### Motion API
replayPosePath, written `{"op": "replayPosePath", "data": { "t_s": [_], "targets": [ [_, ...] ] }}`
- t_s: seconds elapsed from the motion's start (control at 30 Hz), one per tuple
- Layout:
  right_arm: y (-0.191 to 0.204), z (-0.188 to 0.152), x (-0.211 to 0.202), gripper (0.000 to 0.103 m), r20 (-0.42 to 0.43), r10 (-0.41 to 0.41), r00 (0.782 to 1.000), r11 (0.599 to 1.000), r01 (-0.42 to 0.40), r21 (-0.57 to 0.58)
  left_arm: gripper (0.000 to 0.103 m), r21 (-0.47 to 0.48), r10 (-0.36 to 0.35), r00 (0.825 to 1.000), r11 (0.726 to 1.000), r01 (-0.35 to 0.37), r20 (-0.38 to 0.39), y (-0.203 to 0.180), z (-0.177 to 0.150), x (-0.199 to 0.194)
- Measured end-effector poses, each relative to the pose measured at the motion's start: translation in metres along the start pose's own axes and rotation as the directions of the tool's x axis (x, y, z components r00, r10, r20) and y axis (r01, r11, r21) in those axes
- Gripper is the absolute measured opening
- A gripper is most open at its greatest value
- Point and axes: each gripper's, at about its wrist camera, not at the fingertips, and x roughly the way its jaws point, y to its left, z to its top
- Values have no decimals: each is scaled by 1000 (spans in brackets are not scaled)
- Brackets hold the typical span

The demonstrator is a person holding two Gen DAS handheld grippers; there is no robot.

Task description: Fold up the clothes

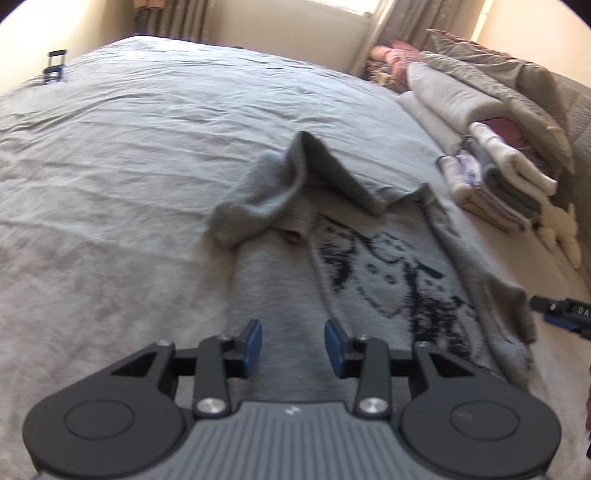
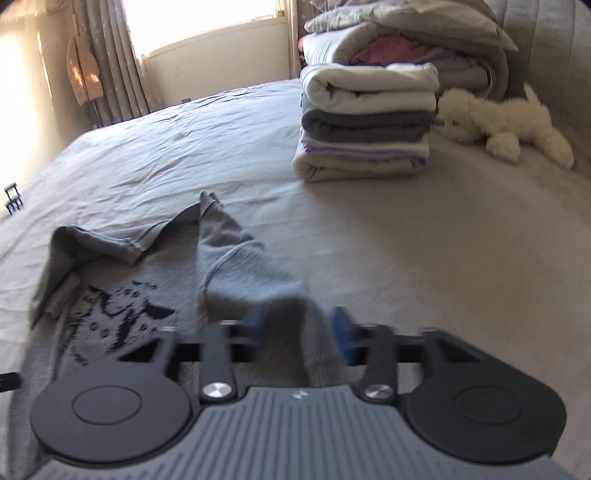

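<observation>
A grey sweater with a dark knitted animal picture [image 1: 373, 269] lies partly folded on the bed, with one sleeve [image 1: 258, 199] turned in across its top. My left gripper [image 1: 293, 343] hovers just above the sweater's plain grey part; its blue pads stand apart and open with nothing pinched. In the right wrist view the same sweater [image 2: 122, 317] lies at the lower left. A folded grey strip of it [image 2: 258, 273] runs toward me and passes between the blurred blue pads of my right gripper [image 2: 300, 326]. Those pads stand apart and do not press on the cloth.
A stack of folded clothes [image 2: 365, 122] stands on the bed sheet [image 2: 424, 240] at the back right, with pillows and blankets [image 2: 406, 29] behind it. A white plush toy [image 2: 506, 125] lies next to the stack. A small dark stand [image 1: 55, 68] sits at the far left edge.
</observation>
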Motion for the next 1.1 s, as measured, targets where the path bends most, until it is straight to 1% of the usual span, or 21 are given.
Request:
{"op": "replayPosePath", "data": {
  "t_s": [0.1, 0.17, 0.3, 0.37, 0.43, 0.47, 0.5, 0.53, 0.57, 0.6, 0.63, 0.67, 0.7, 0.77, 0.87, 0.97, 1.1],
  "targets": [
    [-3, -6, -10, 53, -50, 64, 997, 997, -62, 38, 39, 0, -47, 999, 999, 47, -12, -8, -1, 2],
    [-4, -11, -15, 53, -97, 109, 989, 993, -103, 62, 39, 9, -65, 998, 998, 65, -21, -16, -2, 3],
    [3, -20, -15, 53, -176, 204, 963, 978, -191, 86, 39, 40, -63, 997, 997, 65, -32, -30, -5, 9],
    [8, -25, -10, 53, -201, 221, 954, 974, -207, 90, 39, 48, -59, 998, 997, 61, -38, -35, -6, 13],
    [12, -30, -5, 53, -223, 231, 947, 972, -216, 92, 38, 62, -40, 998, 997, 42, -38, -39, -7, 17],
    [14, -32, -2, 53, -230, 230, 946, 973, -215, 88, 38, 70, -27, 999, 997, 29, -37, -41, -8, 18],
    [16, -34, 1, 53, -236, 227, 945, 973, -213, 84, 33, 79, -14, 999, 997, 17, -36, -43, -8, 20],
    [18, -36, 4, 48, -236, 218, 947, 976, -205, 79, 28, 86, 0, 999, 996, 3, -36, -44, -9, 22],
    [19, -37, 6, 32, -234, 205, 950, 978, -194, 72, 18, 91, 18, 999, 996, -15, -37, -44, -9, 24],
    [20, -38, 8, 23, -230, 187, 955, 982, -176, 64, 8, 97, 37, 999, 995, -33, -38, -43, -9, 26],
    [18, -38, 9, 14, -222, 168, 961, 985, -158, 64, 4, 101, 55, 998, 994, -51, -38, -43, -9, 28],
    [16, -37, 9, 9, -211, 156, 965, 987, -145, 67, 3, 102, 66, 997, 993, -62, -33, -41, -9, 27],
    [13, -36, 9, 9, -195, 138, 971, 990, -127, 65, 3, 95, 63, 998, 994, -60, -26, -39, -8, 24],
    [9, -32, 4, 6, -141, 66, 988, 998, -63, 25, 3, 83, 56, 998, 995, -55, -13, -33, -6, 19],
    [1, -24, -1, 4, -77, -6, 997, 1000, 5, -6, 3, 81, 51, 999, 995, -52, 18, -25, -3, 8],
    [-13, -12, 2, 4, -56, -25, 998, 999, 26, 19, 2, 59, 62, 997, 996, -64, 36, -11, -1, 0],
    [-22, 0, 5, 4, -26, -45, 999, 998, 46, 41, 2, 6, 99, 994, 995, -99, 52, 12, 5, -7]
  ]
}}
